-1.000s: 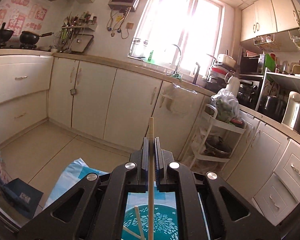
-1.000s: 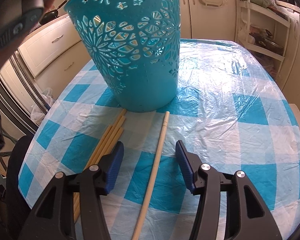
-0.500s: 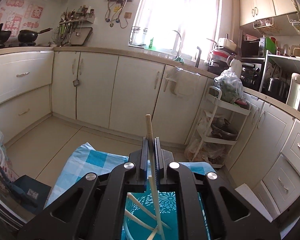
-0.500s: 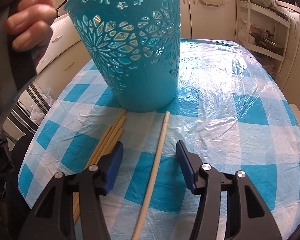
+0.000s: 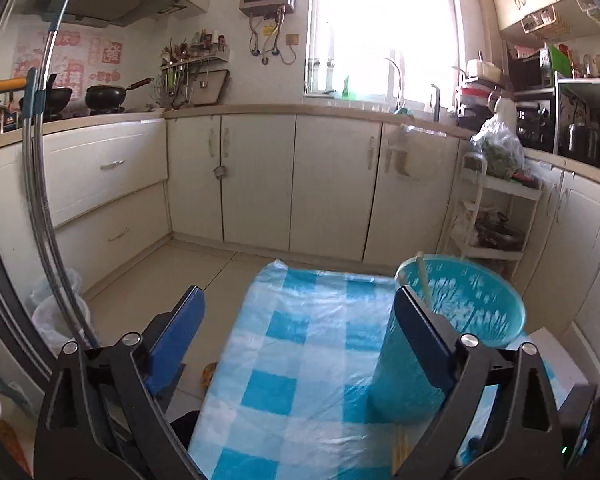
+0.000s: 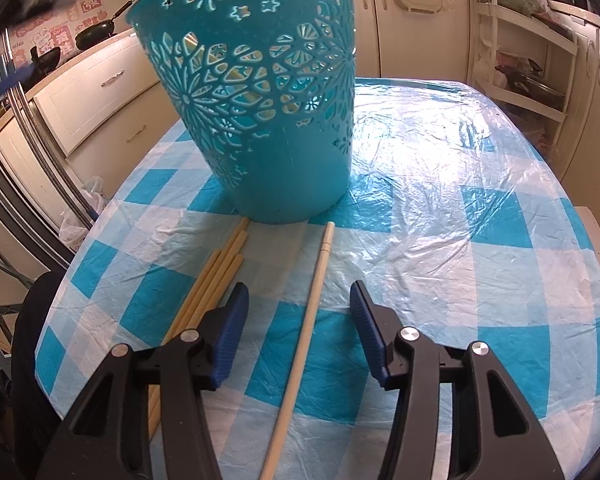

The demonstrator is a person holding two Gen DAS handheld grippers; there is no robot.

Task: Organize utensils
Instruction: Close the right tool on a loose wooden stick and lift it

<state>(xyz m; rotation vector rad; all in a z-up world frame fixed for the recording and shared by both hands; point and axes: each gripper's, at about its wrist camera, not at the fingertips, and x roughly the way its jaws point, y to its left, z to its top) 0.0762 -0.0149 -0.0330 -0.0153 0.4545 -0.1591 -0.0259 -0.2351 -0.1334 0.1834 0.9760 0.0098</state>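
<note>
Both grippers are over the table with the blue-and-white checked cloth (image 6: 440, 216), and the teal basket (image 6: 268, 120) standing on it is the thing to steer by. Left gripper (image 5: 300, 324) is just to the left of the basket, its jaws opening wide with only the cloth showing between them; its right finger (image 5: 424, 332) crosses in front of the basket's near wall, though I cannot tell whether they touch. From that side the basket (image 5: 472, 300) shows its open top, and one pale chopstick (image 5: 423, 280) leans against the rim inside it.

Right gripper (image 6: 296, 316) hangs low over the cloth on the near side of the basket, pointing steeply down. Its jaws are closing around a single chopstick (image 6: 312, 300) that lies flat on the cloth, but the blue pads (image 6: 230, 332) are still clear of it on both sides, so nothing is gripped. That chopstick's far tip ends just short of the basket's base.

Left of it, a bundle of chopsticks (image 6: 216, 276) lies side by side on the cloth, their far ends also close to the basket's foot and their near ends hidden under the right gripper's left finger. More pale sticks show through the flower cut-outs in the basket's wall.
</note>
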